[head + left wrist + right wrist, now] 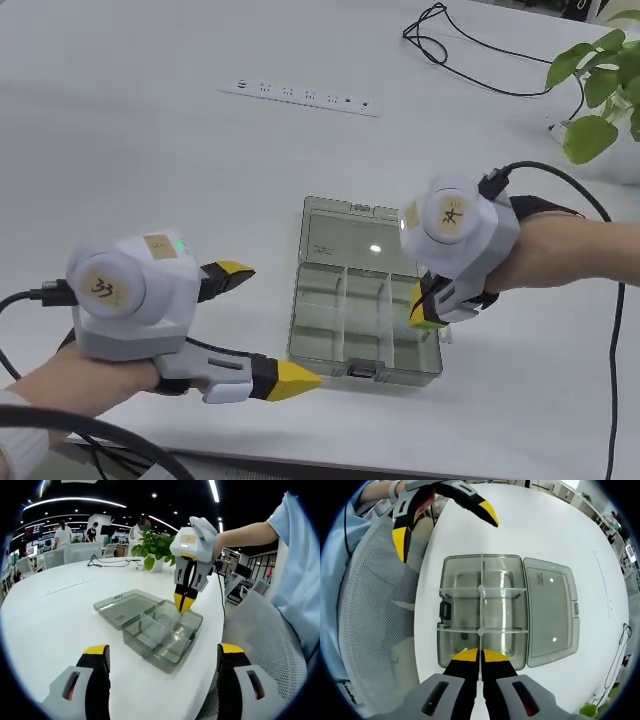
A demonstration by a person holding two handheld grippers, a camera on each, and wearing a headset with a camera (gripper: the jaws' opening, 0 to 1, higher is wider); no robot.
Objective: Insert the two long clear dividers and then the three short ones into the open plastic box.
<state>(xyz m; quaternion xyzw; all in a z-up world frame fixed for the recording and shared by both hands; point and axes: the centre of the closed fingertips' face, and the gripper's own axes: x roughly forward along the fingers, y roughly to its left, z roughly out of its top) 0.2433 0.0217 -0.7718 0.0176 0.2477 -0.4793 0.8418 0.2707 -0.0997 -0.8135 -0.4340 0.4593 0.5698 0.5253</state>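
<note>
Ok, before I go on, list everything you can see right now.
White table: one, under everything.
Translucent grey plastic box: one, open, lid flat behind it, centre.
Clear plastic dividers: three visible, crossed inside the box.
White power strip: one, far side of table.
Black cable: one, looped, far right.
Green leafy plant: one, right edge.
Grey mesh chair: one, beside the table.
Left gripper: one, white, yellow tips, open, left of box.
Right gripper: one, same colours, shut on a divider, over box.
</note>
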